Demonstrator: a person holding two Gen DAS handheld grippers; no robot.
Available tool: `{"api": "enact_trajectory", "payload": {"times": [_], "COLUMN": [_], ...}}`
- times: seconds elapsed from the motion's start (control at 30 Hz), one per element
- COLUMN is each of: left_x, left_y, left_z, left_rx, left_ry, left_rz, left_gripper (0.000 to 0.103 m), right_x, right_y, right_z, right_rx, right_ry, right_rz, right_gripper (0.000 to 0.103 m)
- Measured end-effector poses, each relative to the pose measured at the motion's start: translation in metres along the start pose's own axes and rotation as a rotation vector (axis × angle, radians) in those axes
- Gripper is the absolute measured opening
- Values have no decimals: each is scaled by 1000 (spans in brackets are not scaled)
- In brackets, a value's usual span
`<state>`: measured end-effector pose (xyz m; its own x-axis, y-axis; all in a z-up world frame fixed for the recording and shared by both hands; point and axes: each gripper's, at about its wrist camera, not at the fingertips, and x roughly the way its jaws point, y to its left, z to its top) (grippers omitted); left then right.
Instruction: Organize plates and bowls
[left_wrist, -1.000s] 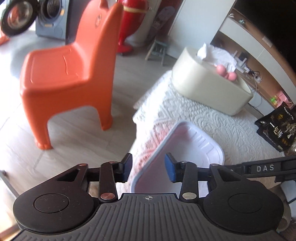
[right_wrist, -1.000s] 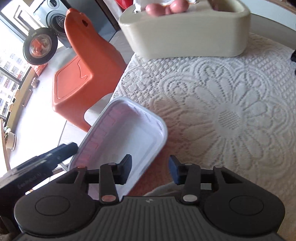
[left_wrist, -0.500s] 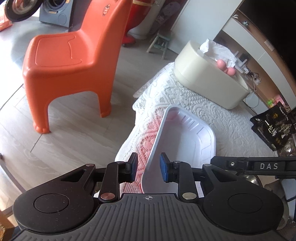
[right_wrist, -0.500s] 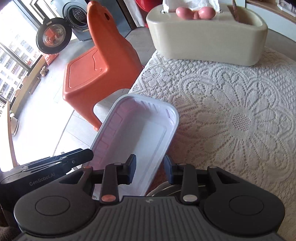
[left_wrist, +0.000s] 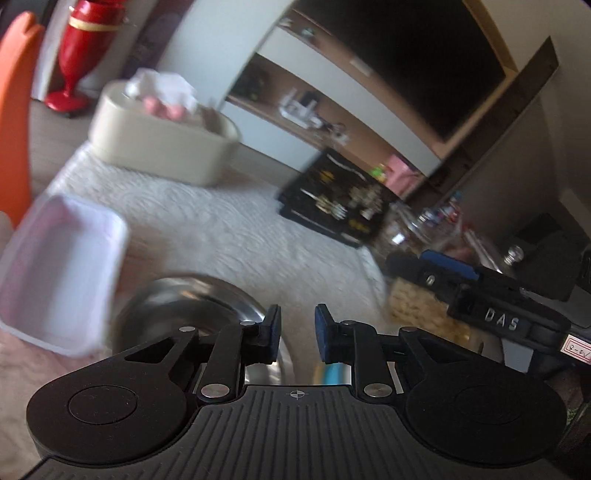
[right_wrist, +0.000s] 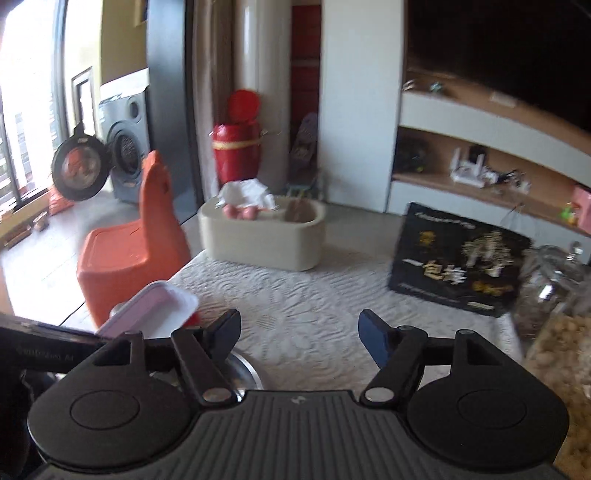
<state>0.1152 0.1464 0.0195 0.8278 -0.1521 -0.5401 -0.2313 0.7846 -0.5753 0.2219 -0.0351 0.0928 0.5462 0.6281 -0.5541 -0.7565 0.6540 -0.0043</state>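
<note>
Let go of the white tray (left_wrist: 61, 273) — left tool (left_wrist: 296, 334) narrowly spread, right tool (right_wrist: 300, 334) wide apart, both empty, near steel bowl (left_wrist: 192, 306) on counter (left_wrist: 229, 229).

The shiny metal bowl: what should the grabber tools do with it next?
Probably bring the open left tool down onto the metal bowl rim just beneath it. Neither tool holds anything, the right tool is wide open, and the white tray already leans at the bowl's left.
</note>
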Motion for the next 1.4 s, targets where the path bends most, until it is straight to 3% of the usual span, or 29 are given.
{"api": "enact_trajectory", "payload": {"times": [0.07,0.17,0.33,0.5,0.7,0.87,1.1,1.27,1.4], "left_x": [16,31,32,33,55,74,85,89,97], "left_y": [-14,-26,-40,-48,-49,-45,-44,-46,-47], "left_z": [-10,-22,-27,-21,-28,-38,-51,-54,-57], "left_rx": [19,38,76,91,100,91,68,53,44], "left_ry": [60,151,177,155,234,277,300,306,325], "left_rz": [-2,21,15,23,88,151,131,126,129], "left_gripper": [23,22,23,24,27,46,42,50,49], "right_x": [-13,-17,-9,3,16,18,22,34,40], "right_y": [-23,-52,-83,-89,-88,-85,-95,-103,-111], "right_z": [-11,-34,-71,-93,-110,-115,-127,-144,-149], "right_rx": [11,-3,62,136,185,202,271,366,447], "right_ry": [16,141,217,277,348,367,385,421,439], "right_rz": [-52,-30,-89,-24,17,46,97,171,221], "right_gripper": [75,75,74,71,69,69,67,63,63]}}
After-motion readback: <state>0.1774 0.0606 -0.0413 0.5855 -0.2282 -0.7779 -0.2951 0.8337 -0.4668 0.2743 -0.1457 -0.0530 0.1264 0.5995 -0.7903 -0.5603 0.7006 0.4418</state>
